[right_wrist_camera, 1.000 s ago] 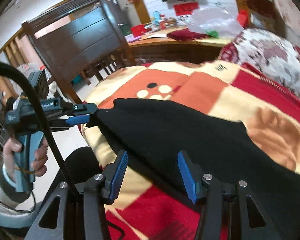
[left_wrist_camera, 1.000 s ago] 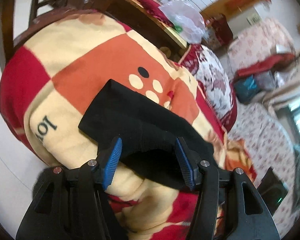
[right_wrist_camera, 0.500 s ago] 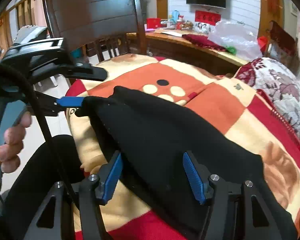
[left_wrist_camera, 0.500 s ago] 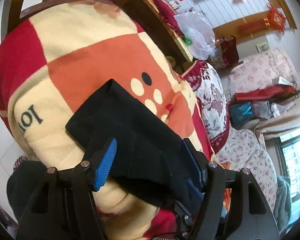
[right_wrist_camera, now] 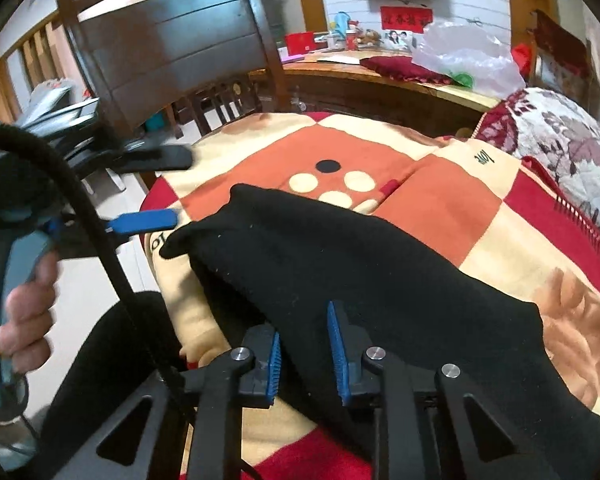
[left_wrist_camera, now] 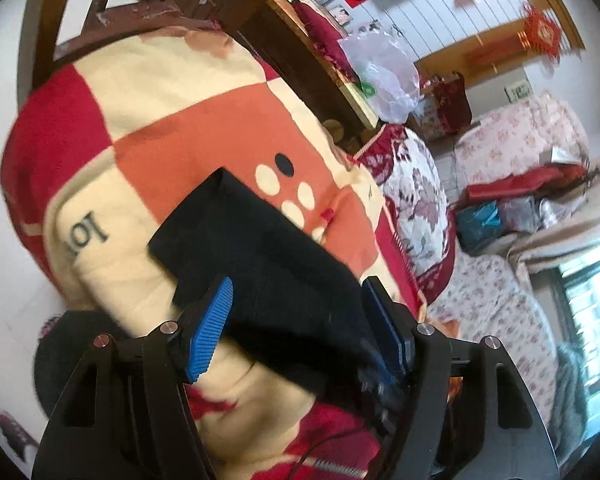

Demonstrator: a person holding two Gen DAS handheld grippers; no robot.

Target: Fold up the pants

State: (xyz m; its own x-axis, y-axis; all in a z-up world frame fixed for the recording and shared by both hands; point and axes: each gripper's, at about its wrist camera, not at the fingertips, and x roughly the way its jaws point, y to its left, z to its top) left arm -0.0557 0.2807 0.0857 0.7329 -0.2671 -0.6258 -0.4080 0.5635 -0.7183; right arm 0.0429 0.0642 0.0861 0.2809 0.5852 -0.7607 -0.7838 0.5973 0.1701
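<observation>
Black pants (right_wrist_camera: 340, 264) lie folded on a checkered red, orange and cream blanket (right_wrist_camera: 452, 208). In the left wrist view the pants (left_wrist_camera: 267, 264) lie between and beyond the wide-open fingers of my left gripper (left_wrist_camera: 300, 328). In the right wrist view my right gripper (right_wrist_camera: 304, 348) has its jaws partly closed around the near edge of the pants, with a gap still showing. My left gripper also shows in the right wrist view (right_wrist_camera: 147, 192), open, just left of the pants' end and apart from it.
A dark wooden chair (right_wrist_camera: 171, 52) stands behind the blanket. A wooden table (right_wrist_camera: 380, 76) with a plastic bag (right_wrist_camera: 464, 56) is at the back. A floral cushion (right_wrist_camera: 560, 148) lies to the right. A floral sofa (left_wrist_camera: 520, 152) is far right.
My left gripper let go of the pants' end and drew back to the left. My right gripper's jaws narrowed around the near edge of the pants.
</observation>
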